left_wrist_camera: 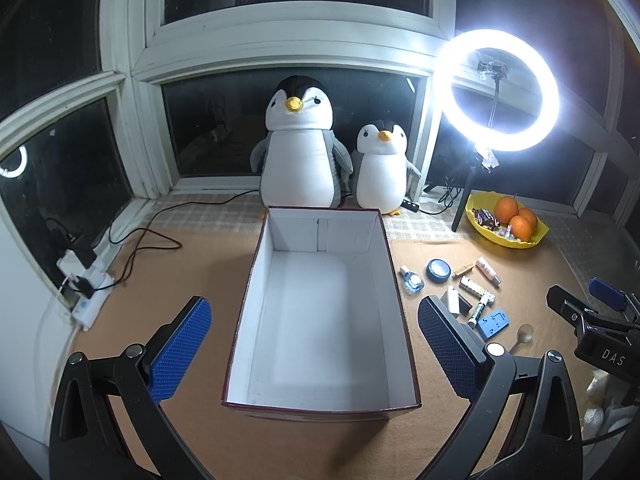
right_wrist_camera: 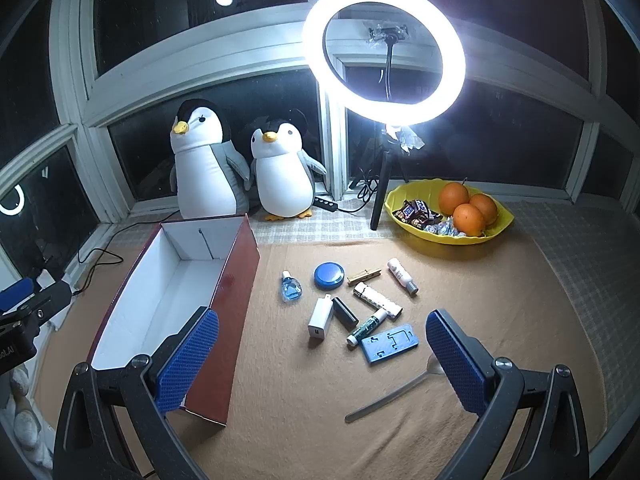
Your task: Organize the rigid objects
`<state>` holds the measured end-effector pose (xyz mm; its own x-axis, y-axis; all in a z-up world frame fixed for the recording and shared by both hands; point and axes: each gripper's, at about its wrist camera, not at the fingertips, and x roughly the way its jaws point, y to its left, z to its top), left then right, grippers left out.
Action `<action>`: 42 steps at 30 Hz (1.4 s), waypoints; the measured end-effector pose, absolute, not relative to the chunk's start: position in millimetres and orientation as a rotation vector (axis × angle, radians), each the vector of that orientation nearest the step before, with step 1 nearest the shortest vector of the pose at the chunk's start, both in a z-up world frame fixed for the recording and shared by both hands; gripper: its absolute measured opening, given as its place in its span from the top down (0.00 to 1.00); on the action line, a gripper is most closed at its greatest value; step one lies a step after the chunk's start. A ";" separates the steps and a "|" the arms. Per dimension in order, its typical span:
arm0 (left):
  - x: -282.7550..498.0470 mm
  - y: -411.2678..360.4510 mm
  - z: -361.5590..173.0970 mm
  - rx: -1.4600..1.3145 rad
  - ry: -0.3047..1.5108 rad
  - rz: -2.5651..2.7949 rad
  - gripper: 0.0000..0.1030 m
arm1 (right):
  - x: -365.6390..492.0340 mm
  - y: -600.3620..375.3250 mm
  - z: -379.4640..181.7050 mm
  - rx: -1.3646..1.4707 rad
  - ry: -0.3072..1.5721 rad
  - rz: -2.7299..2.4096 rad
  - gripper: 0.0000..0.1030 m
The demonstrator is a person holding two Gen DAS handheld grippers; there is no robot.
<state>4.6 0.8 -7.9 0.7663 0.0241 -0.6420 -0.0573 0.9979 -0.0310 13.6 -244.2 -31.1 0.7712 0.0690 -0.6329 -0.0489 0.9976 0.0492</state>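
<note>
Presumably staged for sorting: empty box (left_wrist_camera: 324,320) awaiting small items, blue tin (right_wrist_camera: 329,275) and white charger (right_wrist_camera: 320,317) among them, clustered right of it; left gripper (left_wrist_camera: 316,354) and right gripper (right_wrist_camera: 322,356) spread wide, holding nothing.

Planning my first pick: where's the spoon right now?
In the right wrist view the spoon lies on the tan mat nearest the camera, just below the blue flat case, its bowl beside the right tongs.
</note>
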 end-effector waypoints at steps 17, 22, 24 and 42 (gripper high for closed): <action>19.6 28.3 -37.1 -0.048 0.783 0.130 0.00 | 26.1 -252.2 -44.2 0.032 0.716 0.063 0.01; 22.6 45.3 -53.8 -0.063 0.830 0.184 0.01 | 32.0 -254.9 -49.5 0.030 0.733 0.071 0.01; 23.7 52.0 -60.7 -0.067 0.850 0.206 0.01 | 33.1 -256.7 -52.3 0.032 0.739 0.073 0.01; 34.9 82.0 -112.2 -0.093 0.985 0.290 0.01 | 18.3 -331.5 -108.0 0.042 0.846 -0.051 0.01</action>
